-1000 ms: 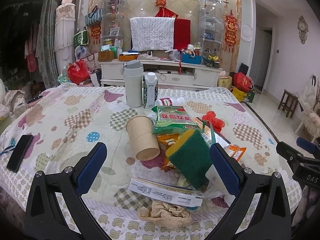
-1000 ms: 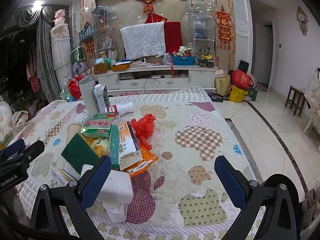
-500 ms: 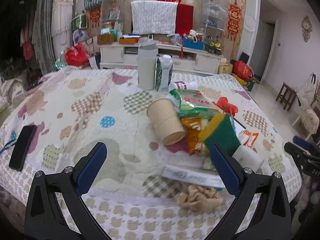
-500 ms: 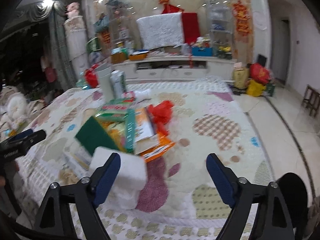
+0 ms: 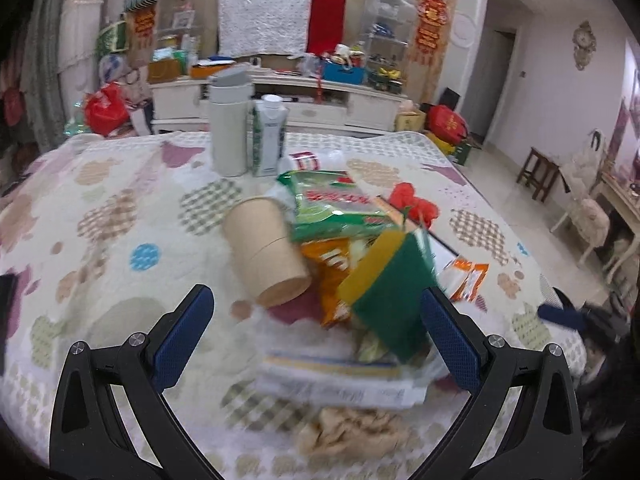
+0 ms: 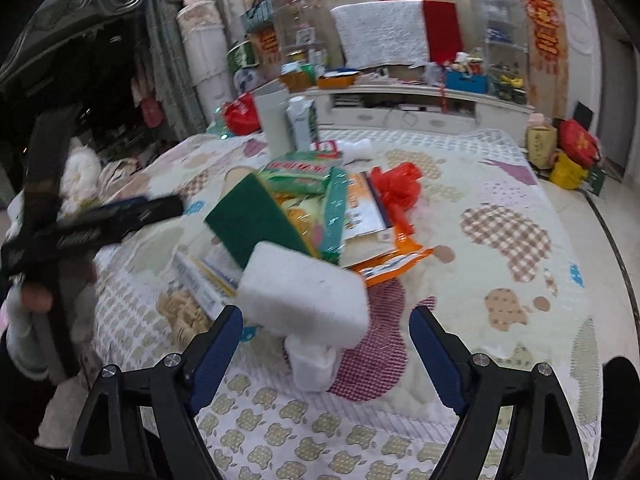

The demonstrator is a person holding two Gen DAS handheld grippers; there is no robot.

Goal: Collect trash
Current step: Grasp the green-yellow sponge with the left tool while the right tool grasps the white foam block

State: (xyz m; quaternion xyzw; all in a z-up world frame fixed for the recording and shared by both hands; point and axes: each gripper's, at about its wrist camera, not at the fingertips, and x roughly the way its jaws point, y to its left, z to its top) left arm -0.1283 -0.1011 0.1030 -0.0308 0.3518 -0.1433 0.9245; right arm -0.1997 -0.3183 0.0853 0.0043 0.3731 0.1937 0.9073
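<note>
The right gripper [image 6: 324, 344] had its jaws released, just narrowed, around a white sponge [image 6: 304, 292] at lower centre without pressing it. The left gripper [image 5: 316, 320] hung spread and empty before the trash pile: paper cup [image 5: 264, 252], green scourer [image 5: 392, 300], wrappers [image 5: 332, 208], mid-frame on the bed [image 5: 100, 220].

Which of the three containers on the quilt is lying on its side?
The brown paper cup; the grey flask and the milk carton behind it stand upright.
</note>
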